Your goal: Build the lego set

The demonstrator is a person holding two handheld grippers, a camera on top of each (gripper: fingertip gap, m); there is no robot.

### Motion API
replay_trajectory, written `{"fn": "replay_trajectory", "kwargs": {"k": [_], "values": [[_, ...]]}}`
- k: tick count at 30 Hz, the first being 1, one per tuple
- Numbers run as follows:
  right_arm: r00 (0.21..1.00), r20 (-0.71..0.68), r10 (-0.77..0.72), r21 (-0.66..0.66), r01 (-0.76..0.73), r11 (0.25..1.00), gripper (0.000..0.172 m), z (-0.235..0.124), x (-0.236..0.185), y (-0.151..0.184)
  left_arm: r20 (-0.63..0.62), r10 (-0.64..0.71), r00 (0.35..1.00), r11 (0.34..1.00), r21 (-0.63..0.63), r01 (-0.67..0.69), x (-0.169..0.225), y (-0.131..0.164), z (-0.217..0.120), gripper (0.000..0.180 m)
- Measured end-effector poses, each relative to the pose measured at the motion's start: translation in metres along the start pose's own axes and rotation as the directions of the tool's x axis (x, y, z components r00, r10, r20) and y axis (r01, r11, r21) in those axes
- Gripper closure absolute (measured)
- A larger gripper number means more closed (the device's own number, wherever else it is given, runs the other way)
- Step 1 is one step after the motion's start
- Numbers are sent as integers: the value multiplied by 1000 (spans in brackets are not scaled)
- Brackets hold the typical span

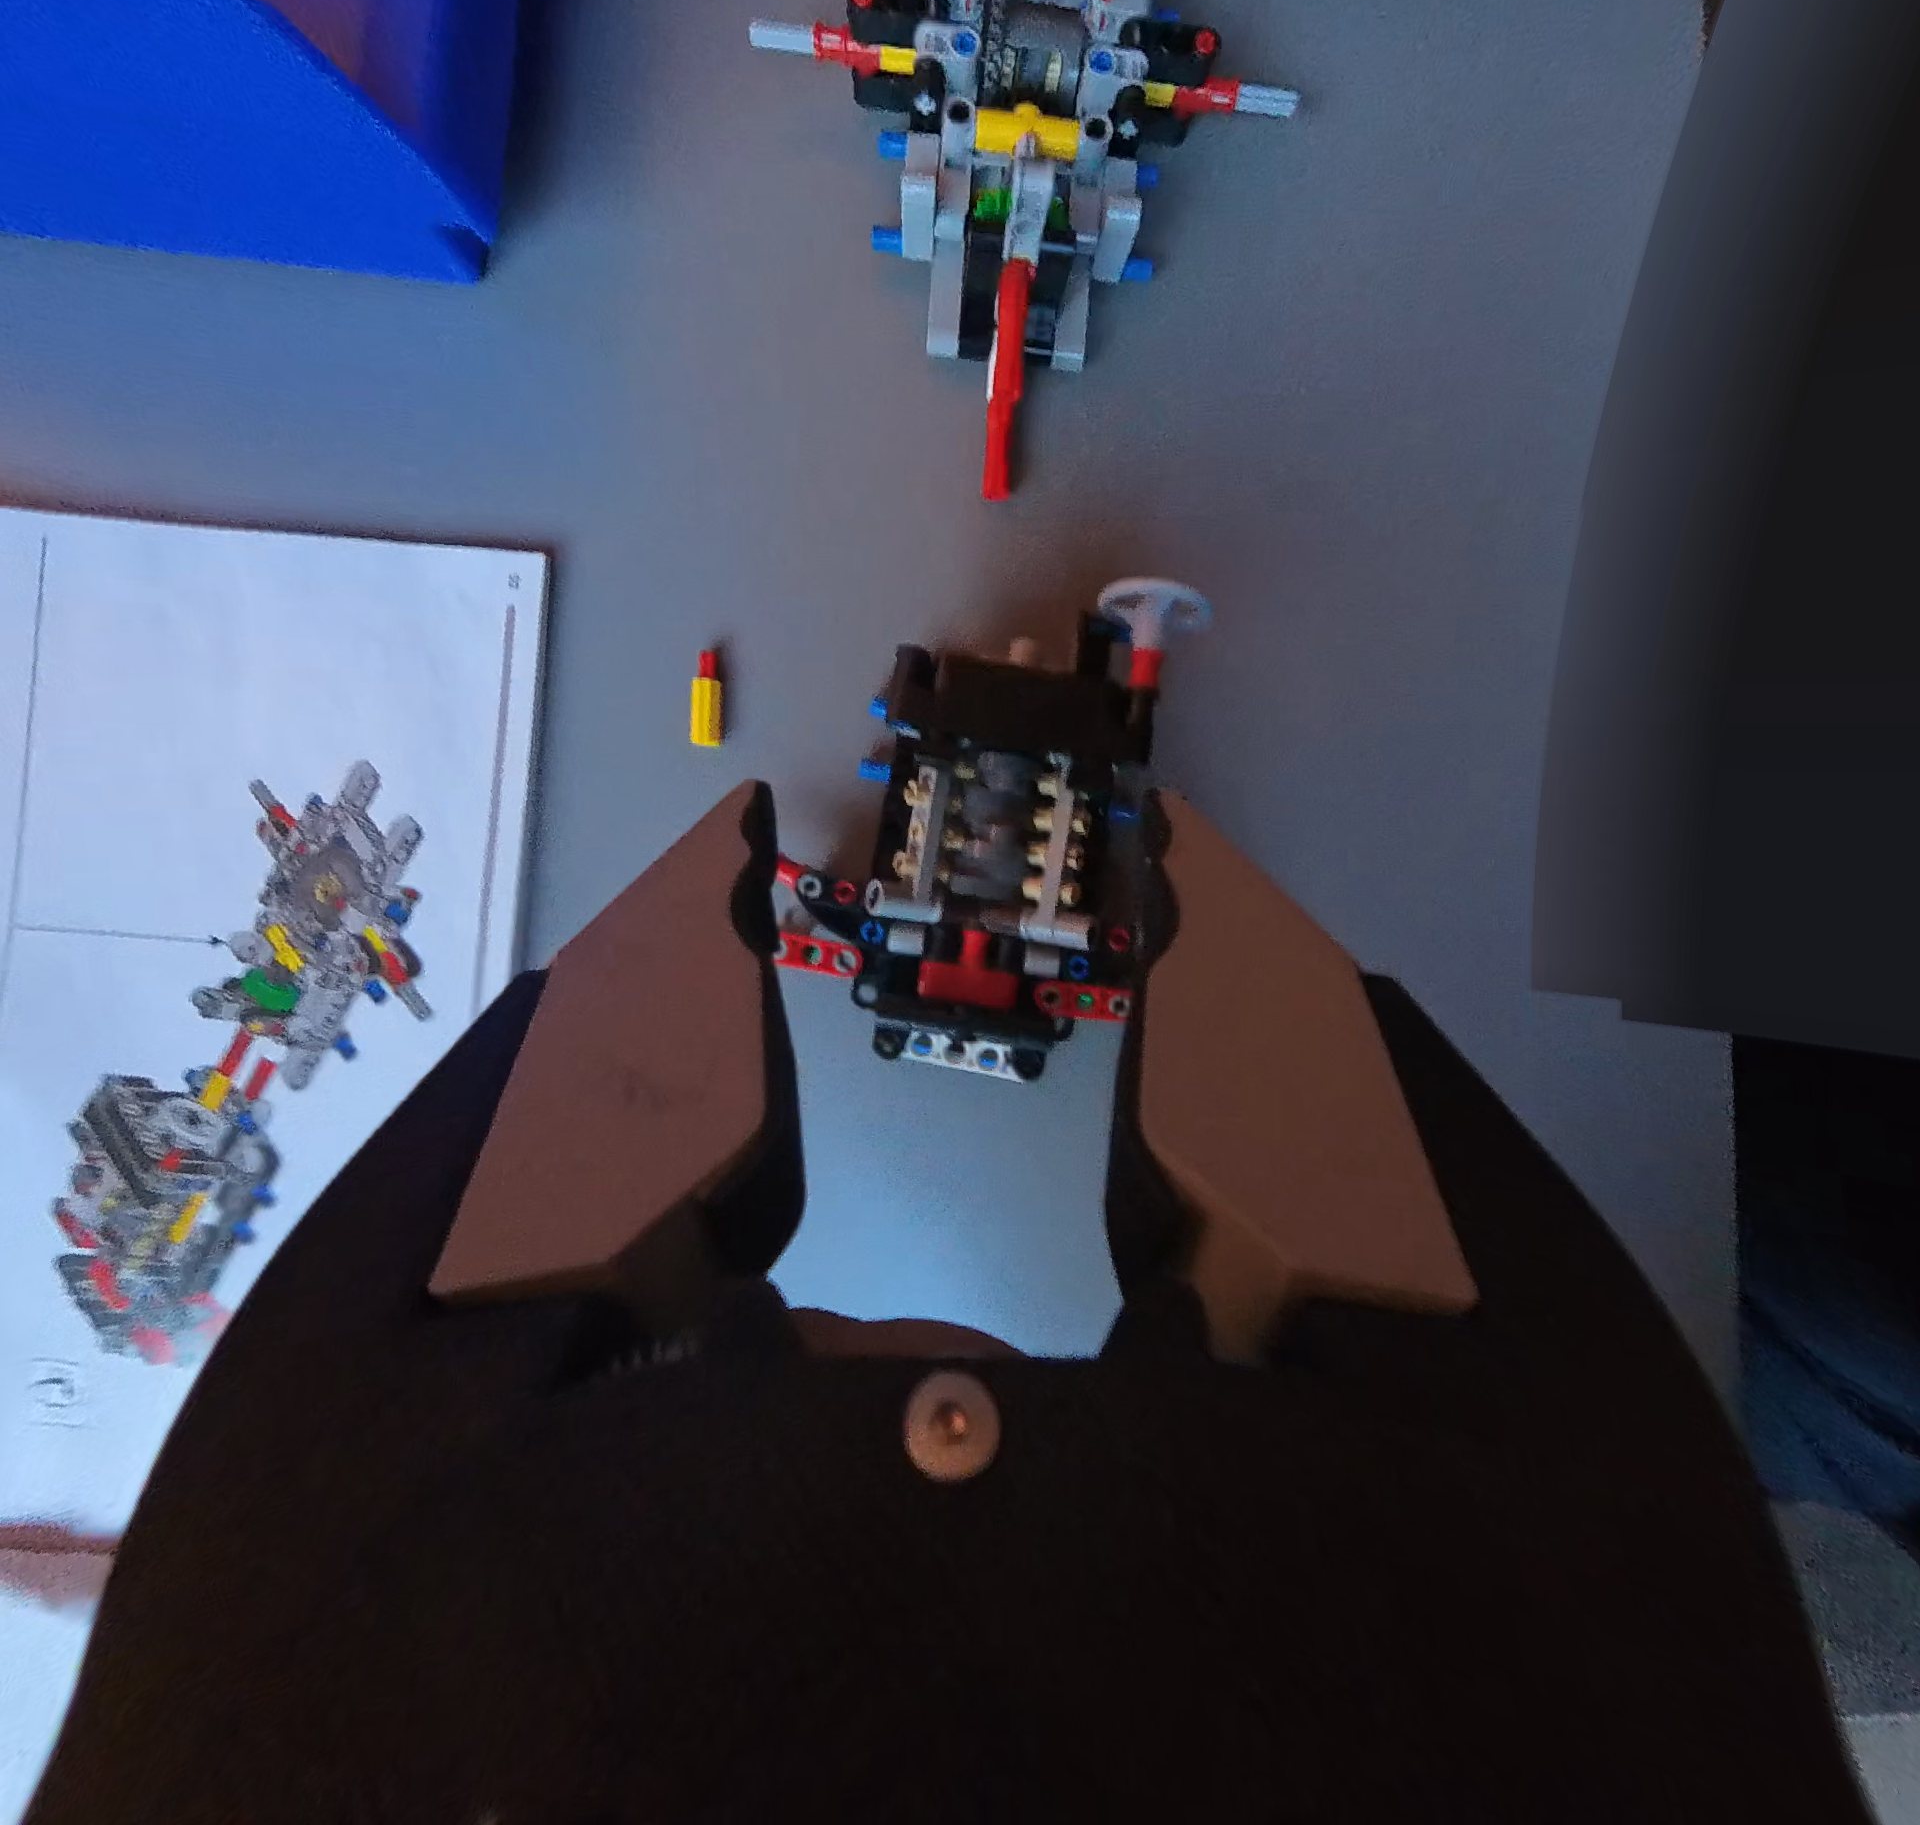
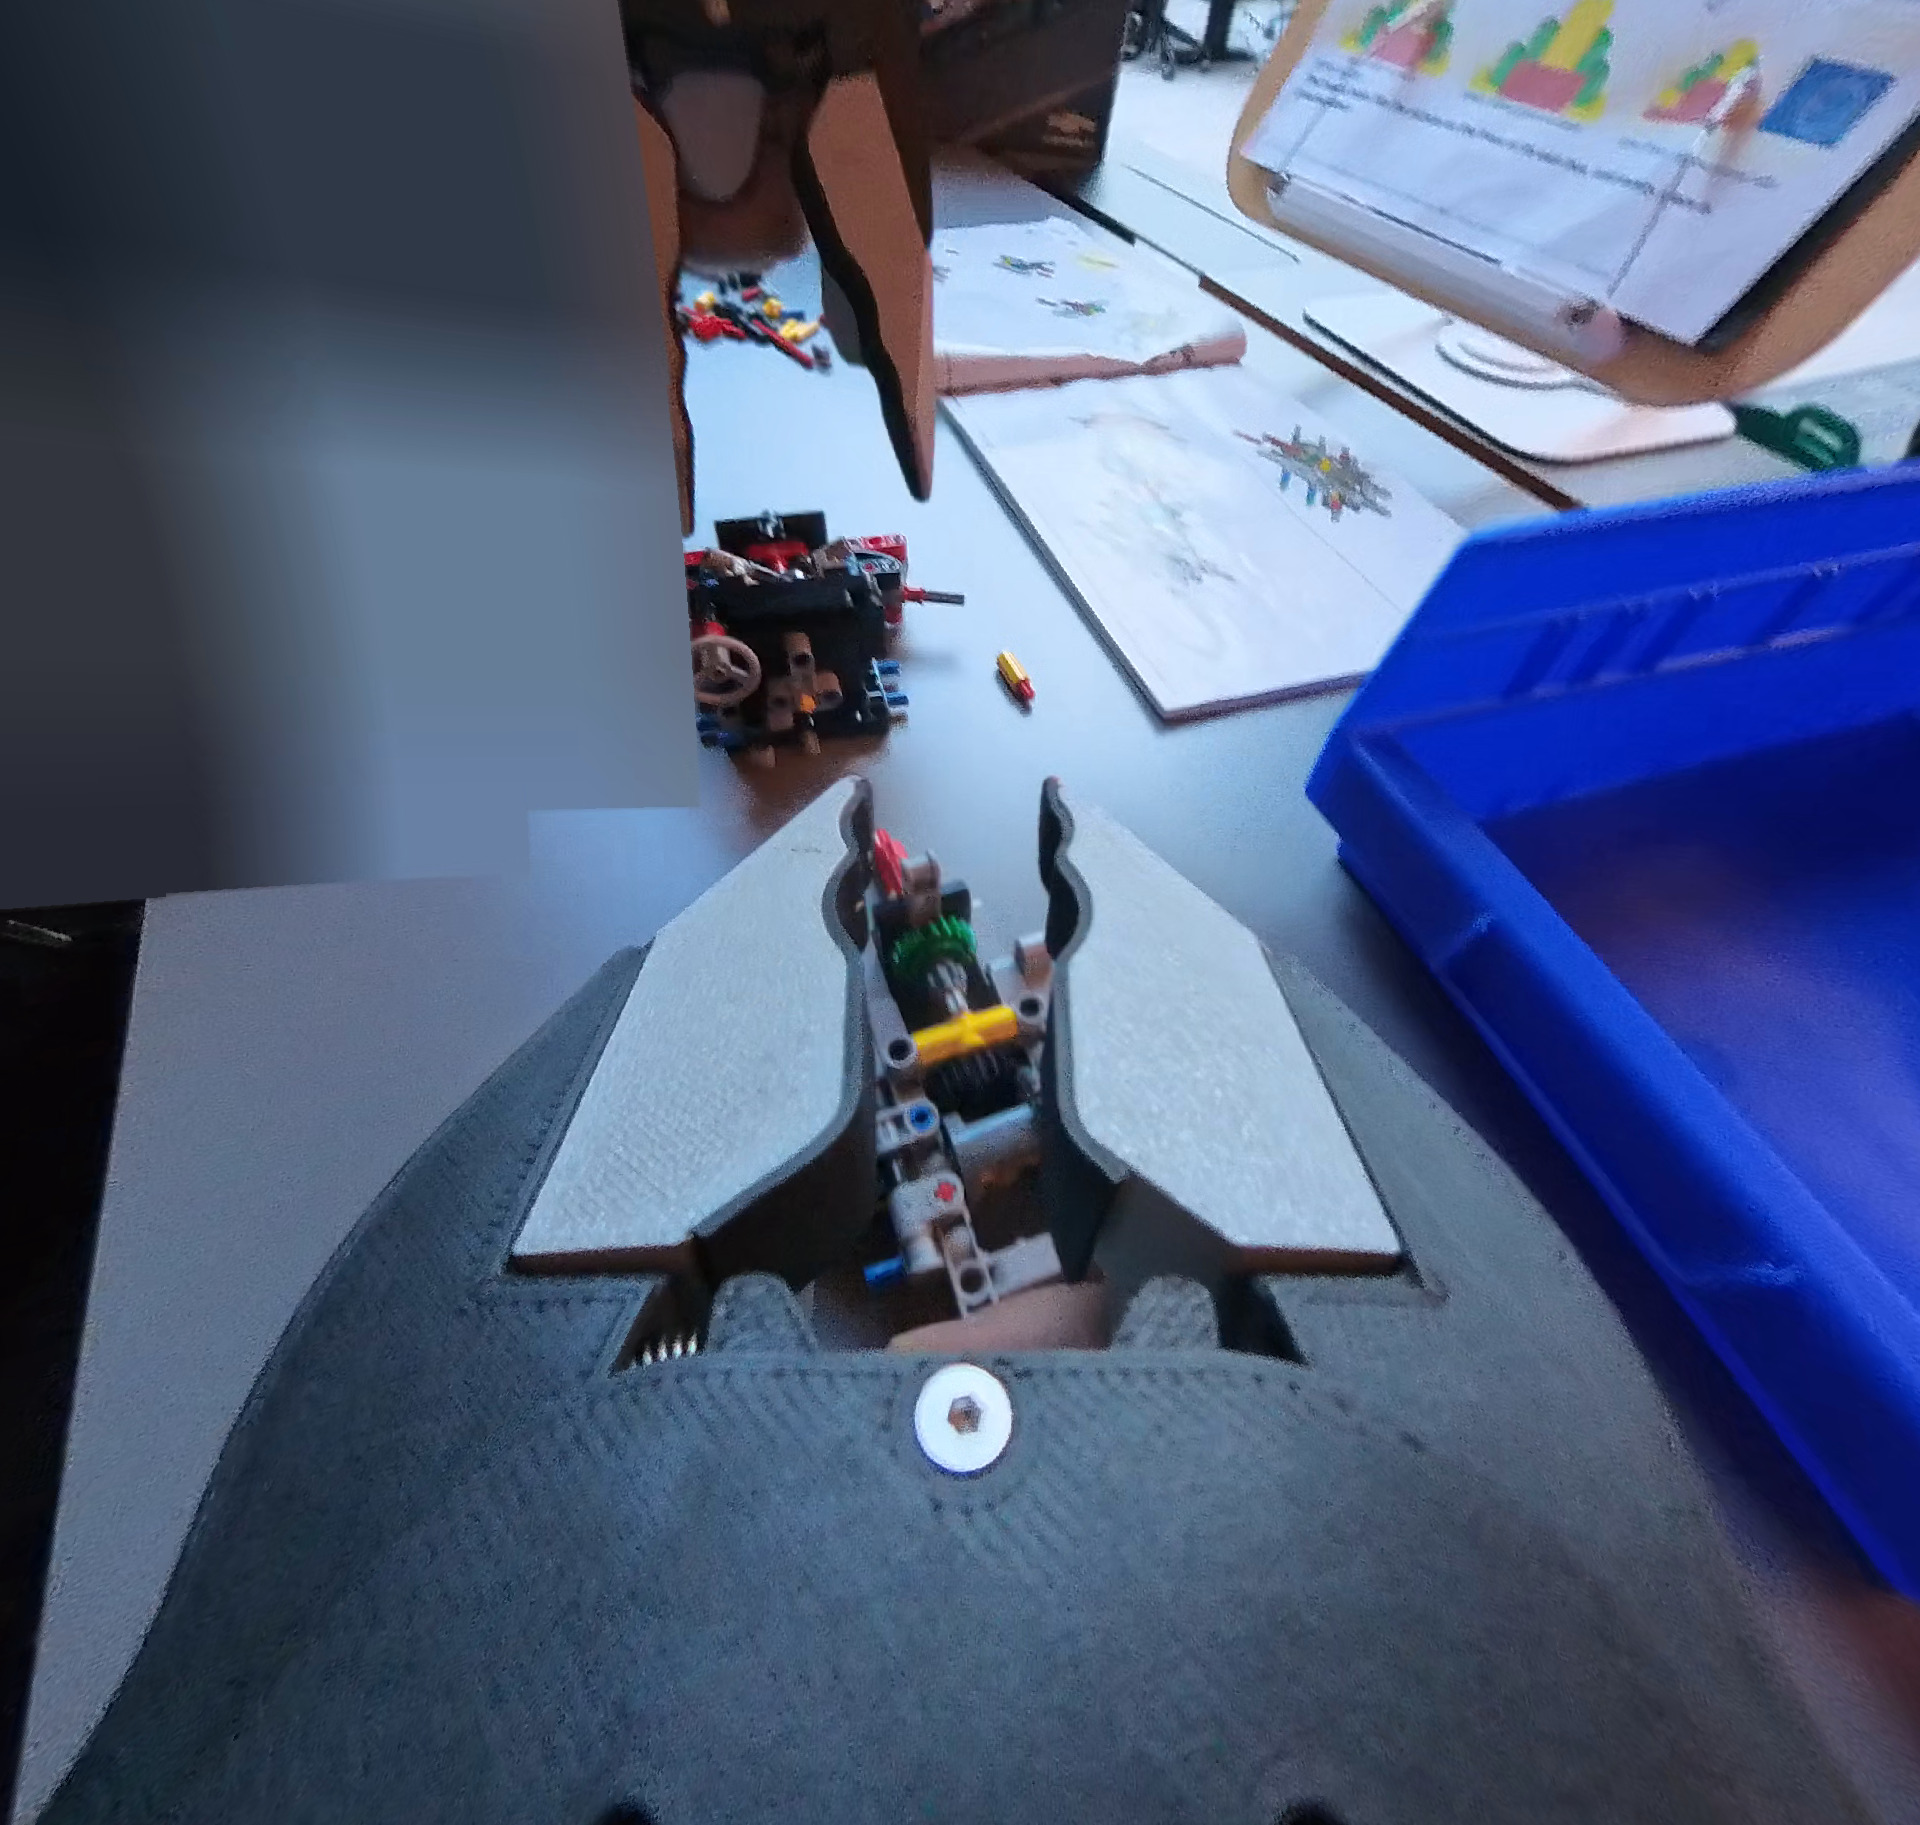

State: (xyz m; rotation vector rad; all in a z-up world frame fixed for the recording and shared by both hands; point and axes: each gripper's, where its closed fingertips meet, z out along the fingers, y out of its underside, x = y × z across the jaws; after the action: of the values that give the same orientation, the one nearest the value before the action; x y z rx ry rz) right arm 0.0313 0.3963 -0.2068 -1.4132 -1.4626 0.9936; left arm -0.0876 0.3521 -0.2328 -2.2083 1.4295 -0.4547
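Right wrist view shows the right gripper (image 2: 956, 819) closest to the lens, its grey fingers (image 2: 727, 1037) narrowed onto a grey brick assembly (image 2: 951, 1079) with a yellow cross-piece, a green gear and a red axle tip; the frame sits deep between the two fingers, which press against its sides. Beyond the fingertips, on the grey table (image 2: 1195, 819), stands a black brick block (image 2: 790, 643) with a small steering wheel, and just right of it lies a loose yellow-and-red pin (image 2: 1016, 676). A blue bin (image 2: 1662, 892) sits to the right, an open instruction booklet (image 2: 1195, 539) lies past the pin, and a scatter of small loose pieces (image 2: 753, 321) lies farther back. The left gripper (image 2: 800, 445) hangs above the black block with its brown fingers spread.

Left wrist view looks down on the same block: the brown fingers (image 1: 644, 1037) stand wide on either side of it, the left one clear of it. The pin lies just left of the block, the booklet (image 1: 260, 944) farther left, and the grey assembly lies well beyond on the table.
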Motion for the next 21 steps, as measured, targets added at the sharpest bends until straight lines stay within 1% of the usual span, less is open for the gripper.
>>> {"fn": "replay_trajectory", "kwargs": {"k": [2,4,8,10,11,13,16,21], "values": [[998,-5,-58,20,58,998,145,5,-6,-9,-1,-9,1000,1000,19,9,3,11,2,113],[997,-13,-75,49,75,996,145,9,-9,-17,-10,2,1000,1000,18,-2,5,17,7,113],[998,-12,-54,87,55,995,146,17,-12,-27,-37,68,997,998,19,-67,9,9,21,120],[998,-25,-58,88,60,994,147,22,-11,-29,-31,110,993,994,-15,-111,8,8,30,123],[998,-30,-57,91,60,994,147,23,-11,-29,-15,134,991,990,-43,-135,6,11,34,127],[998,-34,-54,101,57,993,147,25,-12,-31,-23,170,985,981,-90,-171,7,17,40,135],[997,-60,-53,113,60,992,148,25,-9,-33,-28,169,985,981,-92,-171,8,22,37,136],[993,-117,-15,140,32,990,149,21,4,-34,-7,123,992,989,-85,-124,6,42,23,137]]}}
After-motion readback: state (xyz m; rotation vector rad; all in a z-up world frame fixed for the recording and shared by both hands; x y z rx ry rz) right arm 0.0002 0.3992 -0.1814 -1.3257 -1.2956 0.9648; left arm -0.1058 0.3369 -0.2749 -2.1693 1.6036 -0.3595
